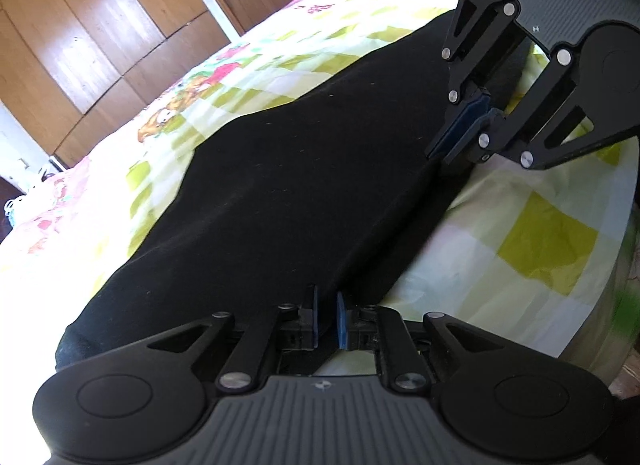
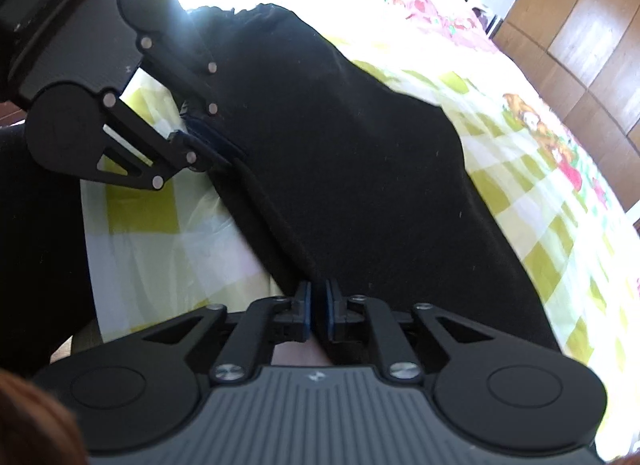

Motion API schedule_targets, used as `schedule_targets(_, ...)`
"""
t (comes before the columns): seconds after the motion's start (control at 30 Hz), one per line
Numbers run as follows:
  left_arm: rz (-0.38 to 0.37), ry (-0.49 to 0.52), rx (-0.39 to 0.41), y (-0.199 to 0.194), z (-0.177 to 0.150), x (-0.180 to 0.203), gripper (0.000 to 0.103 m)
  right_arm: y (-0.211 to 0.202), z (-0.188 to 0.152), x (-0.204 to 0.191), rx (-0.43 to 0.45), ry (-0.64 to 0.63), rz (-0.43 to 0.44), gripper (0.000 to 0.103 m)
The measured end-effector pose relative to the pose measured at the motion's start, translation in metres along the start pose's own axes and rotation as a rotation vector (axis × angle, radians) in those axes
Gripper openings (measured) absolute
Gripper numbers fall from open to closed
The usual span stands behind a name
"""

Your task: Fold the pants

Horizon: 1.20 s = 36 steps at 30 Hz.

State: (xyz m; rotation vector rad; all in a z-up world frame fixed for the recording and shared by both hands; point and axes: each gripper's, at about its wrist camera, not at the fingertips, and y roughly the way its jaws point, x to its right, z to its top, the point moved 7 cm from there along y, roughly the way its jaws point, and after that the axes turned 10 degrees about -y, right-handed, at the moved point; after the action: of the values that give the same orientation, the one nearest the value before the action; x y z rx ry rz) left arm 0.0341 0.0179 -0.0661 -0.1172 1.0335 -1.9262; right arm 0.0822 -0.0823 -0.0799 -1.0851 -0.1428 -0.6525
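I've got the black pants (image 1: pixel 280 193) lying flat on the bed (image 1: pixel 536 241), across the yellow-checked sheet. My left tool (image 1: pixel 326 319) is clenched on the pants' near edge, fabric betw. the blue pads. Right tool (image 2: pixel 317 315) is clamped on the same edge further along, pads nearly together w/ cloth pinched. Wooden wardrobe (image 1: pixel 92 37) beyond the bed.

bedspread (image 1: pixel 540 241) bare beside pants (image 1: pixel 280 185); wardrobe (image 1: pixel 80 45) well beyond bed.
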Motion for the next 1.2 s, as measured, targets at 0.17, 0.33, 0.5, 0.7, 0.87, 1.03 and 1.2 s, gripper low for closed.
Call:
schedule_targets(0.17,0.048,-0.008,0.002,-0.004,-0.012,-0.010,0.038,0.014,0.012,-0.014,0.038,-0.074,-0.018,0.019)
schedule_targets(0.33,0.062,-0.008,0.000,-0.014,-0.025,-0.023,0.041,0.029,0.033,-0.021,0.062,-0.114,-0.007,0.016)
schedule_targets(0.5,0.089,-0.048,0.027,-0.019,-0.026,-0.041,0.026,0.018,0.046,-0.011,0.064,-0.050,0.004,0.005)
schedule_targets(0.7,0.068,-0.033,0.024,-0.023,-0.035,-0.039,0.023,-0.005,0.047,-0.021,0.087,-0.060,0.006,0.005)
schedule_targets(0.87,0.050,-0.066,-0.011,-0.016,-0.042,-0.043,0.026,0.026,0.033,-0.040,0.016,-0.080,0.036,0.008)
schedule_targets(1.03,0.027,-0.068,-0.017,-0.031,-0.039,-0.045,0.029,0.013,0.038,-0.039,0.040,-0.055,0.118,0.023)
schedule_targets(1.2,0.035,-0.107,0.043,-0.055,-0.018,-0.051,0.029,-0.017,0.028,-0.020,0.061,0.072,0.085,0.017)
